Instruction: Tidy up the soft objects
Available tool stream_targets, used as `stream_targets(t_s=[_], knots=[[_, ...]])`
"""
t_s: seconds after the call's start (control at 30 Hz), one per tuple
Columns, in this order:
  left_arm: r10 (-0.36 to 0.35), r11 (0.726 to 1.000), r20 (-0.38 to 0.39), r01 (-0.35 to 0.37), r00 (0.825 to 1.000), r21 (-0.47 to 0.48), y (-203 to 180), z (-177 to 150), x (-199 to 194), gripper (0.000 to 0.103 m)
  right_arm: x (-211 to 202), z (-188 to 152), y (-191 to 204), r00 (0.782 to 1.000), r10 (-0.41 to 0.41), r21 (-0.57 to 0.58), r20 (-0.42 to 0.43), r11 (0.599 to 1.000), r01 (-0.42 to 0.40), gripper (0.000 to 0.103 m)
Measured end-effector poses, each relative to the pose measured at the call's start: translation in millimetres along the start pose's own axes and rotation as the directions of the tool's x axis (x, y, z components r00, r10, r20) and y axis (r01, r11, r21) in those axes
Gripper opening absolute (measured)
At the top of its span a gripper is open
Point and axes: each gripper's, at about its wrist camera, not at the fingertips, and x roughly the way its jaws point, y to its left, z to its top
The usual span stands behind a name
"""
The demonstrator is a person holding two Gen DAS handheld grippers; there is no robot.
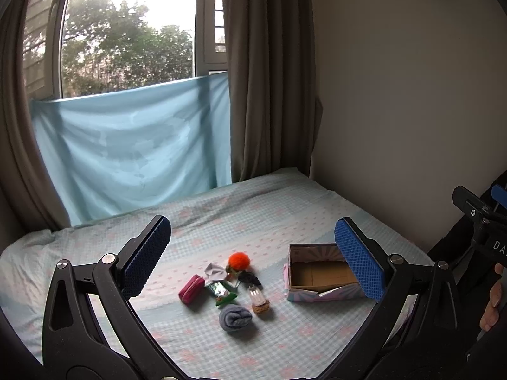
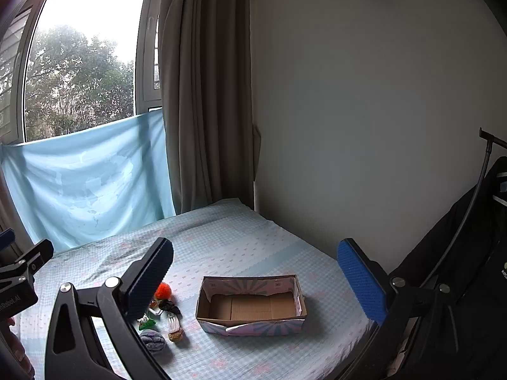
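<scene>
A small pile lies on the bed: an orange pom-pom (image 1: 239,260), a rolled blue sock (image 1: 235,316), a magenta pouch (image 1: 191,288), a grey bow (image 1: 215,270), a black scrunchie (image 1: 249,278), a green clip (image 1: 226,300) and a small glass bottle (image 1: 258,299). An empty cardboard box (image 1: 320,277) stands to their right. My left gripper (image 1: 253,259) is open and empty, held above the pile. My right gripper (image 2: 255,285) is open and empty above the box (image 2: 252,305). The pom-pom (image 2: 163,291), sock (image 2: 153,341) and bottle (image 2: 174,327) show at its left.
The bed (image 1: 253,215) has a checked blue and pink sheet. A wall (image 2: 364,110) runs along its right side. A curtain (image 1: 269,79) and a window with a blue cloth (image 1: 133,145) stand behind. Dark clothing (image 2: 459,269) hangs at the right.
</scene>
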Motion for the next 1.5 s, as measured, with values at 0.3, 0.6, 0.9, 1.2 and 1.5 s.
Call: stream_targets(t_s=[0.3, 0.6, 0.9, 1.2, 1.5], knots=[[-0.007, 1.0, -0.005, 0.007, 1.0, -0.006, -0.5, 0.0, -2.2, 0.103, -0.6, -1.8, -2.2, 1.0, -0.007, 0.004, -0.004, 1.0, 0.007, 0.103], [-0.02, 1.0, -0.011, 0.02, 1.0, -0.008, -6.9, -2.6, -2.3, 0.103, -2.0, -2.2, -4.7, 1.0, -0.025, 0.011, -0.011, 1.0, 0.025, 0.103], [-0.026, 1.0, -0.015, 0.026, 1.0, 0.001, -11.7, -5.0, -2.6, 0.103, -3.8, -2.4, -5.0, 1.0, -0.026, 0.009, -0.011, 1.0, 0.026, 0.103], [-0.021, 1.0, -0.013, 0.021, 1.0, -0.01, -4.4, -3.0, -1.0, 0.103, -3.3, -1.7, -2.1, 1.0, -0.025, -0.002, -0.003, 1.0, 0.025, 0.103], [0.044, 0.999, -0.079, -0.046, 0.996, -0.03, 45.5, -9.4, 16.0, 0.103, 14.8, -8.1, 23.3, 0.999, -0.005, 0.004, -0.053, 1.0, 0.005, 0.103]])
